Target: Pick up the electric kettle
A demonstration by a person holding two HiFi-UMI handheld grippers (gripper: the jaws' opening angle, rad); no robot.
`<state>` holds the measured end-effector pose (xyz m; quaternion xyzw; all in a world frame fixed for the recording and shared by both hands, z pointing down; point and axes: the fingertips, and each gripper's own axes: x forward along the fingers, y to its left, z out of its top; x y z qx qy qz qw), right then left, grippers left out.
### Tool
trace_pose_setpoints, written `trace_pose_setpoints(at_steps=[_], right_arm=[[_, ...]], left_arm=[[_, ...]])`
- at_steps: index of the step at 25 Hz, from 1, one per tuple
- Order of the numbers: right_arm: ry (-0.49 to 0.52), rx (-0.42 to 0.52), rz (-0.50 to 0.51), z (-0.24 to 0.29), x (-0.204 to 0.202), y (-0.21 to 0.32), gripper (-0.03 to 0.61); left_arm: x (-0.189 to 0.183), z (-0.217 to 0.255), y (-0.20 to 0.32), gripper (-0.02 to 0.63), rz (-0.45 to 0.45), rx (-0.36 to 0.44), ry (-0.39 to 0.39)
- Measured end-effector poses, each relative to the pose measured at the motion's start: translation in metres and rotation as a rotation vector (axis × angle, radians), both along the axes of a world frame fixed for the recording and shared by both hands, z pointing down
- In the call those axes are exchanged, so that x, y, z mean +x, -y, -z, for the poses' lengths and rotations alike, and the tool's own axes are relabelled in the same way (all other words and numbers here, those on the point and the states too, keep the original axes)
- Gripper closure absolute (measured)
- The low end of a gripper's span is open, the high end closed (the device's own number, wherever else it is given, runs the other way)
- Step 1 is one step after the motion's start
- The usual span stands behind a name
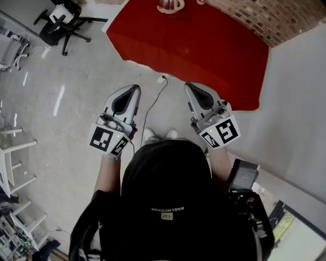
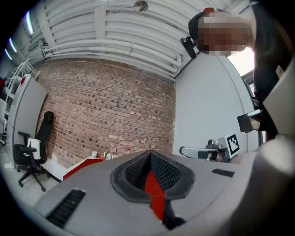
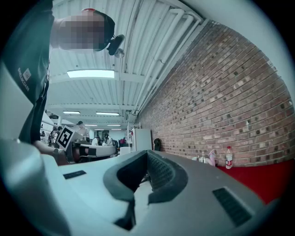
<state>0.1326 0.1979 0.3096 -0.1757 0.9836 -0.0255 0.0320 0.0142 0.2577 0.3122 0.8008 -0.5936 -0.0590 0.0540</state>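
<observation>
The electric kettle (image 1: pixel 169 5), silvery with a red-trimmed base, stands on the red-covered table (image 1: pixel 204 51) at the far top of the head view, partly cut off by the frame edge. In the left gripper view it is a tiny shape (image 2: pixel 109 156) on the distant red table. My left gripper (image 1: pixel 133 89) and right gripper (image 1: pixel 189 86) are held level side by side over the floor, well short of the table. Both have their jaws closed with nothing between them. The left gripper view (image 2: pixel 150 154) and the right gripper view (image 3: pixel 147 154) show the pads meeting.
A black cable (image 1: pixel 152 106) runs across the floor from a white plug (image 1: pixel 162 78) by the table's edge. An office chair (image 1: pixel 60 23) stands at the upper left, white stools (image 1: pixel 14 153) at the left, a brick wall (image 1: pixel 265 18) behind the table. A bottle (image 3: pixel 228 156) stands on the table.
</observation>
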Motion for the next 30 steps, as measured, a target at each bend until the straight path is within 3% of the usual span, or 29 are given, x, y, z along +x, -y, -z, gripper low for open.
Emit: trace_pose_setpoints(at_steps=[21, 30], right_arm=[[0.088, -0.023, -0.054, 0.004, 0.098, 0.025, 0.572], [0.114, -0.036, -0.092, -0.006, 0.126, 0.037, 0.572]], left_arm=[[0.084, -0.006, 0.016, 0.607, 0.006, -0.039, 0.047], [0.103, -0.009, 0.029, 0.607, -0.005, -0.035, 0.076]])
